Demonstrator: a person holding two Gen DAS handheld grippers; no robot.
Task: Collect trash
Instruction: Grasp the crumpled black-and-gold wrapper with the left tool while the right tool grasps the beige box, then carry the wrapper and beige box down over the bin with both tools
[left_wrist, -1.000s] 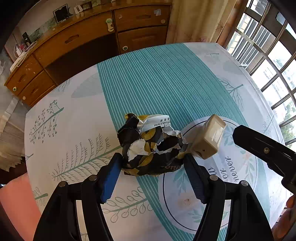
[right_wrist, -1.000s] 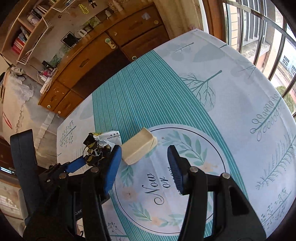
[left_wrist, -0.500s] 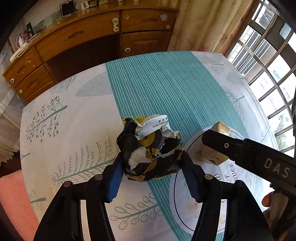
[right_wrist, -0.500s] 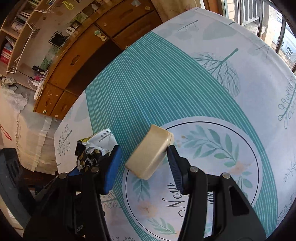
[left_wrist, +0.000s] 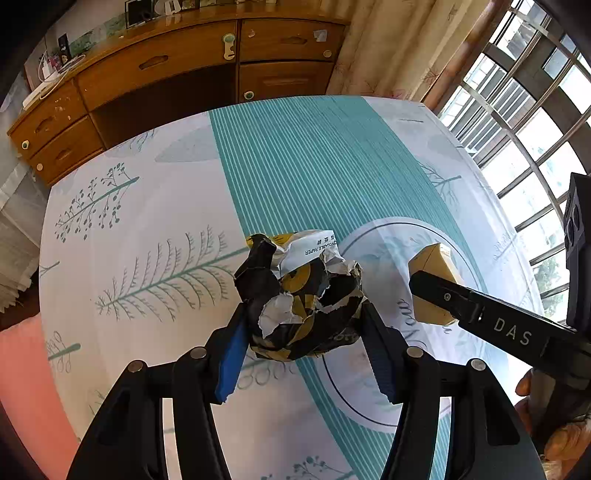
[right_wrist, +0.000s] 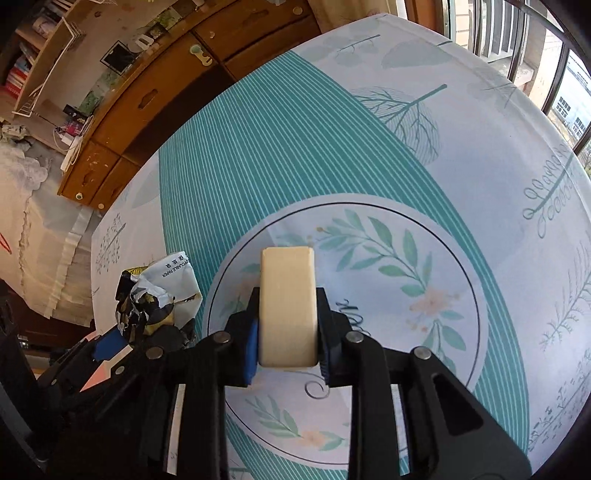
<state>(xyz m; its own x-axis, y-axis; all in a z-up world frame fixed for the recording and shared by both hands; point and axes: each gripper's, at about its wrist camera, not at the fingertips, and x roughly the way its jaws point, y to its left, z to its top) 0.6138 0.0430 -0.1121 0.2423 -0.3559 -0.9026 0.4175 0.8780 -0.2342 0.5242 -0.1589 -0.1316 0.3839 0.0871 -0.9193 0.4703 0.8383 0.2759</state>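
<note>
Left gripper (left_wrist: 301, 341): jaws narrowed onto the crumpled wrapper (left_wrist: 301, 295), blue pads pressed against both of its sides; the wad fills the gap and bulges out past the fingertips
Right gripper (right_wrist: 287, 332): jaws have just been closing and now clamp the cream block (right_wrist: 287, 306) by its two long faces; the block stands on edge between the pads and sticks out beyond the tips
Crumpled wrapper: black, yellow and white paper, over the tablecloth (left_wrist: 314, 166) where the teal striped band meets the white tree print, just left of the printed ring
Cream block: inside the printed ring with the leaf wreath, near its left side; in the left wrist view it shows as a tan wedge (left_wrist: 432, 284) behind the right gripper's black finger
Spacing of the two tools: close side by side, wrapper and block near each other but apart
Open room: the striped band ahead of both grippers is bare up to the far table edge; white cloth lies bare to the right of the ring
Edges: far edge faces the wooden desk (left_wrist: 177, 70); right edge runs along the barred window (left_wrist: 524, 122); pink surface (left_wrist: 26, 387) lies below the near left edge
</note>
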